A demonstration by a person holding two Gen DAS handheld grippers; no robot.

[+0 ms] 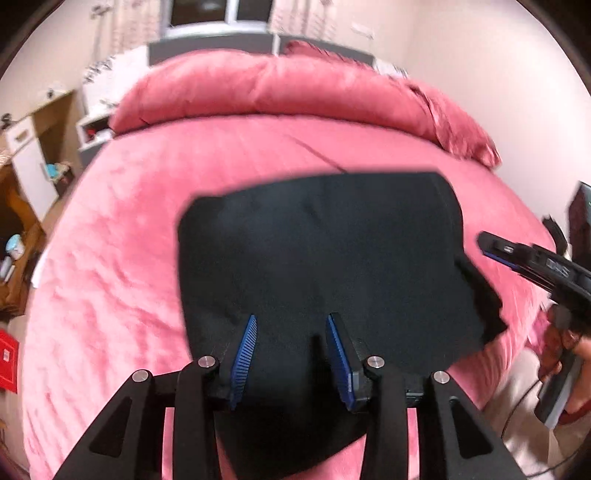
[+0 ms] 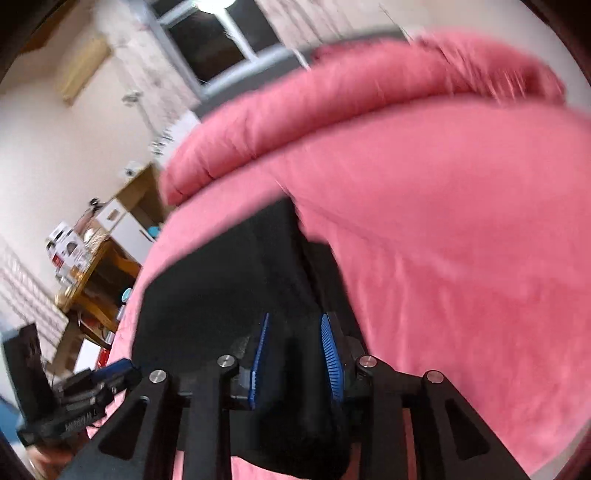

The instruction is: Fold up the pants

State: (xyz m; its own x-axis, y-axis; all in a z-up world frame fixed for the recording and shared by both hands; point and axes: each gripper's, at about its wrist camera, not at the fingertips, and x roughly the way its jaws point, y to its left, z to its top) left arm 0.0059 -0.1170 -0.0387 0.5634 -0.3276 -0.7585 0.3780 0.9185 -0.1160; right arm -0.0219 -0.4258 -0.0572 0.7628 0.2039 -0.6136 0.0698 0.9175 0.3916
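Shelving in pale wood stands far to the left of the left claw, beyond the bed's edge; its open compartments hold small light-blue items and other clutter too blurred to name. A white cubby beside the headboard end shows something red inside.

Pink bedspread fills the ground ahead of both claws, with a pink rolled duvet lying across the far end of the bed under a dark window.

Black pants, folded into a compact, roughly square stack, lie flat on the bedspread directly ahead of and beneath the left claw. That claw stands open, its blue ribbed pads apart and pressing on nothing, with the near edge of the pants showing between and below them.

To the right of the left claw, past the stack's right edge where a lower layer sticks out unevenly, the right claw reaches in from the side, held by a hand.

In the right wrist view, the right claw has its pads parted with dark cloth between them; whether the pads touch it cannot be told through the blur. The pants stretch ahead and left of this claw, and the left claw appears at the lower left.
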